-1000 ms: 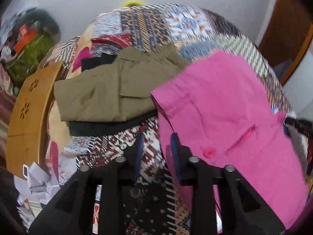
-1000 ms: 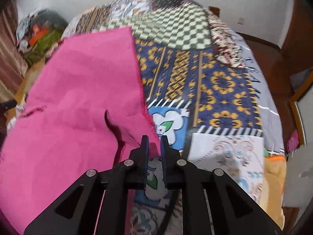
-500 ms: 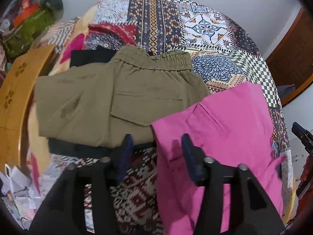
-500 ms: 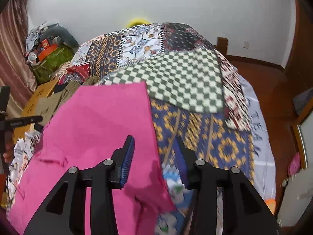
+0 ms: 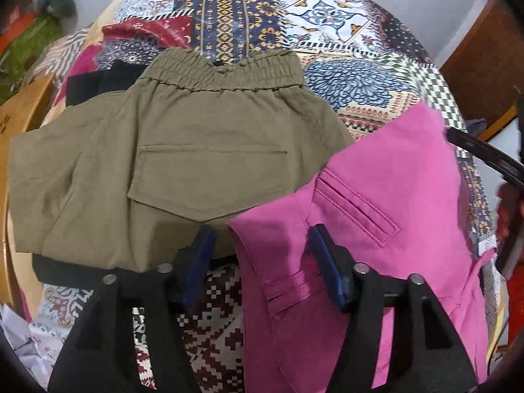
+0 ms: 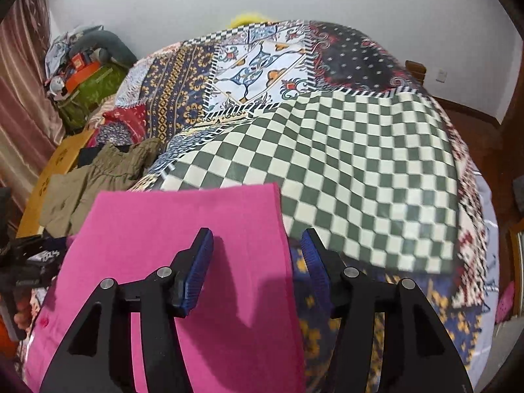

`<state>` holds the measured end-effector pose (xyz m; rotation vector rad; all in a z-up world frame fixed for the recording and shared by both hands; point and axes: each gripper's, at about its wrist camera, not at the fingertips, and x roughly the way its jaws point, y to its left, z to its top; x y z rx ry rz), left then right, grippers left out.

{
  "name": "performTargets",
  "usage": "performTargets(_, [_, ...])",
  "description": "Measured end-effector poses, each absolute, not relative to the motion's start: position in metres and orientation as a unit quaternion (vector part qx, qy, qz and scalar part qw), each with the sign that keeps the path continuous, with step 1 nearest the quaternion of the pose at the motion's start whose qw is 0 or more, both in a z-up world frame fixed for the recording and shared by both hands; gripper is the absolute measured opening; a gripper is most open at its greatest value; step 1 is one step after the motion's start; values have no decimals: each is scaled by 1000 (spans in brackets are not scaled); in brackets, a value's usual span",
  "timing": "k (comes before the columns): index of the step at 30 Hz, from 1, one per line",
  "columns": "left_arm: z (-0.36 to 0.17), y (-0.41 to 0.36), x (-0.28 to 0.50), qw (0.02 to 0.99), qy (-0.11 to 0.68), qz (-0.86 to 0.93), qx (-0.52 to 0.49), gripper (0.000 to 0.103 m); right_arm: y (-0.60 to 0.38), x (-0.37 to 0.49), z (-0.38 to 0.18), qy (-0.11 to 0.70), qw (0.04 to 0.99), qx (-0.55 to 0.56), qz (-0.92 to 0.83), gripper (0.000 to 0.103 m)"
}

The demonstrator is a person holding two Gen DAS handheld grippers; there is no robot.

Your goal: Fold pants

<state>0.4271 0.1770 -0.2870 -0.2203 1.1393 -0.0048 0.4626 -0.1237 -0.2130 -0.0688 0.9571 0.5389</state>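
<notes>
Surface: bed (image 6: 360,150) under a patchwork cover of checkered, floral and geometric panels; fills the middle of both views.
Pink pants: folded pink pants (image 5: 376,229) lie flat on the bed, lower right of the left wrist view, welt pocket and belt loop facing up. In the right wrist view the same cloth fills the lower left, with its straight far edge across mid-frame and its right edge running down toward the bottom.
Olive pants: folded olive pants (image 5: 170,170), elastic waistband toward the top, flap pocket up; centre-left of the left wrist view, just beside the pink pair's upper-left corner. Seen again mid-left in the right wrist view.
Black garment: dark cloth (image 5: 95,82) shows from under the olive pair at its upper left and lower edge.
Left gripper: left gripper (image 5: 262,262) low in its frame, fingers (image 5: 199,252) parted, nothing pinched; the pink waistband corner lies beneath the gap, one finger over the olive pair's edge, the other over pink cloth.
Right gripper: right gripper (image 6: 257,262) low centre, jaws opening, blue pads apart; the pink pants' right edge lies under the gap, not clamped.
Left margin: wooden board (image 6: 49,177) and a pile of bags (image 6: 85,75) by a curtain, upper left.
</notes>
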Motion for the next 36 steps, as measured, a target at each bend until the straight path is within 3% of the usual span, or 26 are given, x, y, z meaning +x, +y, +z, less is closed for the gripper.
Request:
performTargets(1, [-287,177,426,837,535,-12,-109,48,-120,467,-216,456,852,-30,257,52])
performTargets(5, [-286,173,428,844,526,-5,-106,42,-117,474,-219,443,860,1,253,51])
performTargets(7, [-287,172,426,847,521,-3,-106,37,-116,473,-221,434,866,14,248,33])
performTargets(10, [-286,175,424,848,516,12,-117,16,-110,470,-221,426,870,2,248,6])
performTargets(12, [-285,178,424,848,515,16,-125,14,-104,467,-218,424,871,-22,246,3])
performTargets(18, [-256,170,414,863,496,42,-91,10,-117,446,-186,384,892,-13,238,2])
performTargets(28, [-130,149,379,915,397,34,-59,10,-152,402,-72,304,922,2,239,2])
performTargets(36, [-102,123,341,923,383,23,-28,10,-172,347,-45,285,926,-5,246,2])
